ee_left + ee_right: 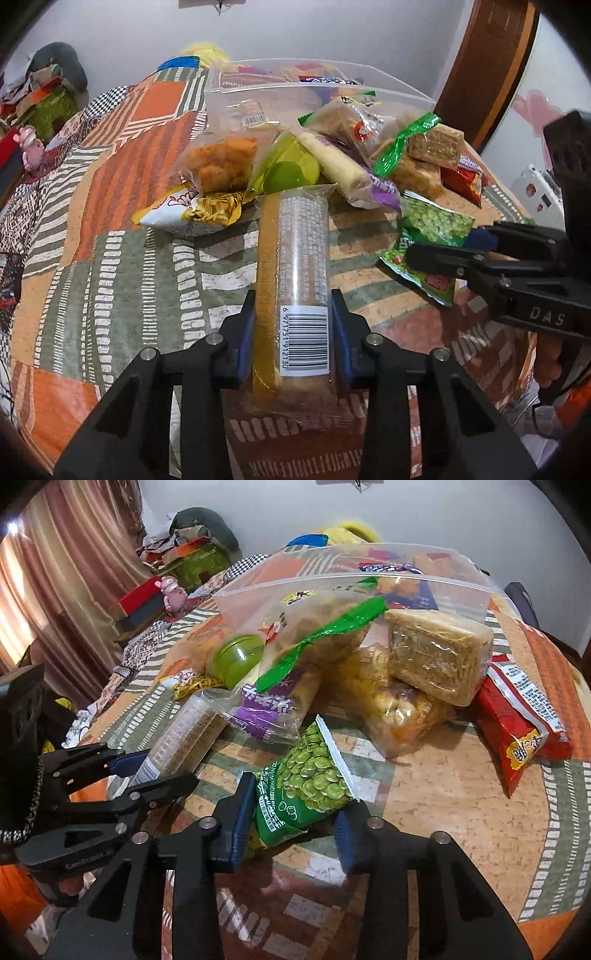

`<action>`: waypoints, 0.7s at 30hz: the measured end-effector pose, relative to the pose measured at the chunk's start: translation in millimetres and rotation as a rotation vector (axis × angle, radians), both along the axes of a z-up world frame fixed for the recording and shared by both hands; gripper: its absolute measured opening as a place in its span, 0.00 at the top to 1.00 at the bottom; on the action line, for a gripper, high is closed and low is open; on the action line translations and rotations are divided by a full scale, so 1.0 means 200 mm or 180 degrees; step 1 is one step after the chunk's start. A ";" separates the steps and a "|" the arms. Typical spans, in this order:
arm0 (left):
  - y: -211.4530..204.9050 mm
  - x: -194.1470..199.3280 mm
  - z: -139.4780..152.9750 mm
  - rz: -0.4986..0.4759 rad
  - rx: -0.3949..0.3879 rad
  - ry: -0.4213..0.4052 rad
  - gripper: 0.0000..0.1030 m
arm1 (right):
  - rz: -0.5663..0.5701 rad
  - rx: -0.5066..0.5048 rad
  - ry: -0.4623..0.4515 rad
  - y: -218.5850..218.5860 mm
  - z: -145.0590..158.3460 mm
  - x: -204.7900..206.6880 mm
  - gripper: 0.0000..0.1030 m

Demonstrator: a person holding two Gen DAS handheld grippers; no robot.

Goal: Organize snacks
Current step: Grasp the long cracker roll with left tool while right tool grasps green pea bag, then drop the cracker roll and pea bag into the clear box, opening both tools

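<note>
My left gripper [293, 314] is shut on a long clear-wrapped cracker roll [295, 258] with a barcode label; it also shows in the right wrist view [184, 734]. My right gripper [295, 805] has its blue pads on both sides of a green pea packet [310, 782], which also shows in the left wrist view [432, 229]. A pile of snacks lies beyond: a green jelly cup [238, 659], a purple-wrapped stick [347, 170], brown crispy bars [439, 653] and a red packet [517, 716]. A clear plastic bin [258, 99] with several snacks stands behind.
The snacks lie on a round table with a patchwork cloth [110, 240]. The right gripper's body [517, 266] shows at the right of the left wrist view. A curtain [55, 590] and cluttered boxes [184, 554] stand at the left.
</note>
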State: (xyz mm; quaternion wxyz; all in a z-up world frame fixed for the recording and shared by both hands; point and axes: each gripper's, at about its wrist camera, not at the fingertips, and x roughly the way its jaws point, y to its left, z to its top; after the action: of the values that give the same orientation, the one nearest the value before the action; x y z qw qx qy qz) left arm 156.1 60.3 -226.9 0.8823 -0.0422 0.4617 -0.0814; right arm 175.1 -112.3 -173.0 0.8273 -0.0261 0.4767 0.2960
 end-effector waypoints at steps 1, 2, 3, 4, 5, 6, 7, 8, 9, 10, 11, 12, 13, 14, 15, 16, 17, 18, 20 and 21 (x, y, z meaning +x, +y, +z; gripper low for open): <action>0.00 0.00 0.01 0.0003 -0.0021 -0.0003 0.65 | -0.0008 -0.0003 -0.0010 -0.01 0.01 -0.01 0.68; 0.00 0.00 0.02 0.0000 -0.0041 -0.0005 0.65 | -0.0011 0.0000 -0.0022 -0.02 0.02 -0.01 0.69; 0.00 -0.01 0.03 -0.0006 -0.0064 -0.0012 0.65 | -0.0014 0.0008 -0.0023 -0.03 0.03 -0.02 0.69; 0.00 -0.01 0.04 -0.0009 -0.0070 -0.0021 0.65 | -0.0026 0.0021 -0.0025 -0.05 0.04 -0.02 0.69; 0.00 -0.02 0.06 -0.0004 -0.0060 -0.0039 0.65 | -0.0042 0.0025 -0.0037 -0.06 0.05 -0.02 0.69; -0.01 -0.03 0.07 0.0005 -0.0034 -0.0070 0.65 | -0.0059 0.0022 -0.0059 -0.07 0.06 -0.02 0.69; -0.02 -0.03 0.09 0.0006 -0.0020 -0.0094 0.65 | -0.0082 0.0013 -0.0094 -0.08 0.08 -0.03 0.69; -0.02 -0.04 0.11 0.0005 -0.0012 -0.0125 0.65 | -0.0104 0.0007 -0.0134 -0.10 0.10 -0.03 0.69; -0.03 -0.05 0.13 0.0011 -0.0012 -0.0146 0.65 | -0.0119 0.0013 -0.0155 -0.10 0.11 -0.03 0.69; -0.03 -0.05 0.16 0.0015 -0.0018 -0.0171 0.65 | -0.0136 0.0031 -0.0176 -0.11 0.13 -0.03 0.69; -0.03 -0.06 0.18 0.0018 -0.0020 -0.0199 0.65 | -0.0157 0.0049 -0.0207 -0.12 0.15 -0.03 0.69; -0.04 -0.07 0.20 0.0024 -0.0018 -0.0230 0.65 | -0.0168 0.0055 -0.0238 -0.13 0.17 -0.03 0.69; -0.04 -0.07 0.23 0.0036 -0.0013 -0.0268 0.65 | -0.0182 0.0059 -0.0284 -0.13 0.19 -0.03 0.69; -0.04 -0.06 0.26 0.0047 -0.0012 -0.0299 0.65 | -0.0196 0.0068 -0.0336 -0.15 0.22 -0.03 0.69; -0.04 -0.06 0.29 0.0056 -0.0019 -0.0331 0.65 | -0.0206 0.0076 -0.0381 -0.16 0.25 -0.02 0.69; -0.03 -0.05 0.32 0.0065 -0.0032 -0.0364 0.65 | -0.0216 0.0081 -0.0415 -0.16 0.26 -0.02 0.69; -0.03 -0.04 0.34 0.0076 -0.0036 -0.0397 0.65 | -0.0231 0.0089 -0.0457 -0.16 0.29 -0.01 0.69; -0.03 -0.02 0.38 0.0092 -0.0031 -0.0446 0.65 | -0.0254 0.0102 -0.0505 -0.17 0.31 0.00 0.69; -0.03 0.00 0.43 0.0108 -0.0022 -0.0520 0.65 | -0.0293 0.0124 -0.0581 -0.19 0.35 0.02 0.69; -0.02 0.02 0.46 0.0117 -0.0024 -0.0558 0.65 | -0.0313 0.0134 -0.0612 -0.19 0.37 0.03 0.69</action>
State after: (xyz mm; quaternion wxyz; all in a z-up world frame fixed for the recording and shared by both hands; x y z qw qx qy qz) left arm 159.8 55.8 -134.9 0.9205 -0.0467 0.3815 -0.0703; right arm 180.6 -150.9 -99.3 0.8831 -0.0136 0.3895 0.2612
